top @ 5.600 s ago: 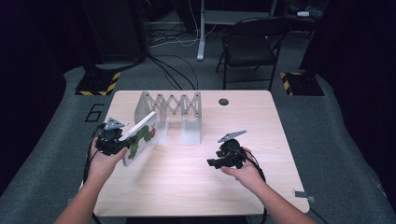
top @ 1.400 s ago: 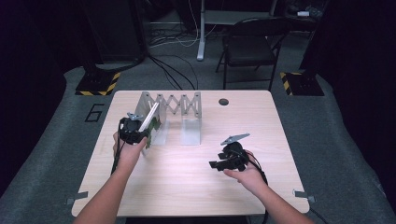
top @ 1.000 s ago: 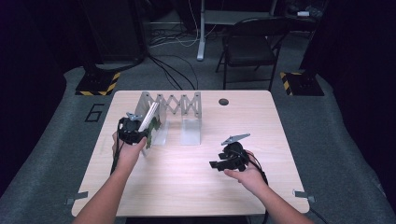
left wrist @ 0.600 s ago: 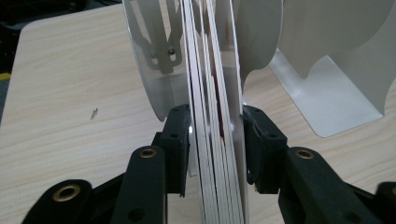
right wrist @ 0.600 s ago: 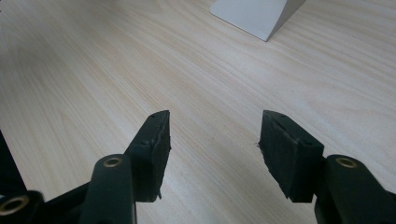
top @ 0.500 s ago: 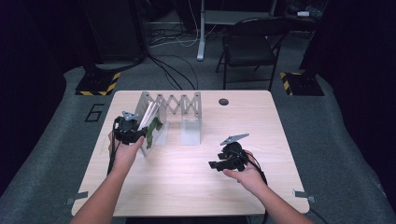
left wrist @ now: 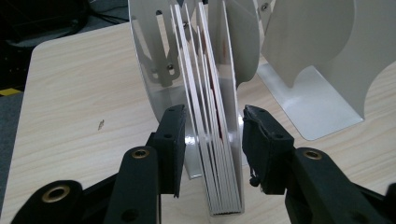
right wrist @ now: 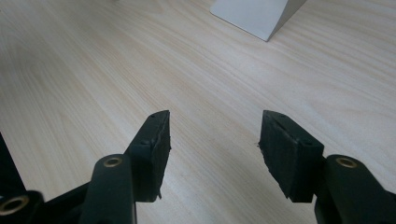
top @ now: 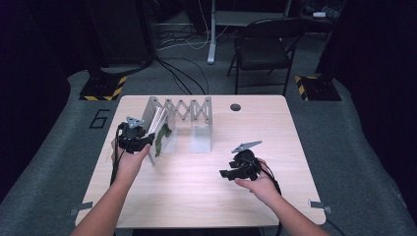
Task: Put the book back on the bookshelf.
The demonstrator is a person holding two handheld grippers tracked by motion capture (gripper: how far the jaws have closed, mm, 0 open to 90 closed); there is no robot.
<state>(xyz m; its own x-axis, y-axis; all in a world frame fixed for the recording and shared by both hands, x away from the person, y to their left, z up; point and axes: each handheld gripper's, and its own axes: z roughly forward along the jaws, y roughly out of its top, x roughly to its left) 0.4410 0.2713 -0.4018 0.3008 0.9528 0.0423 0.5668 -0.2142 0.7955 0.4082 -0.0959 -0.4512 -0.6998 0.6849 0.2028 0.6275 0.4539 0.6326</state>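
A thin white book (top: 158,129) with a green cover leans in the leftmost slot of a grey metal accordion rack (top: 189,107) at the table's back left. My left gripper (top: 143,141) is at the book's near edge. In the left gripper view the jaws sit on either side of the book (left wrist: 219,168), shut on it, and its pages fan out toward the rack's wall (left wrist: 149,60). My right gripper (top: 225,173) rests open over bare wood at the front right. Nothing lies between its fingers (right wrist: 215,140).
The rack's right divider and its base plate (left wrist: 317,112) stand beside the book. A small black grommet (top: 235,107) sits in the table (top: 196,196) near the back edge. A folding chair (top: 263,46) and floor cables lie beyond the table.
My left gripper carried the book from the rack's left front up and into the leftmost slot, turning it more upright. The right gripper stayed in place, open.
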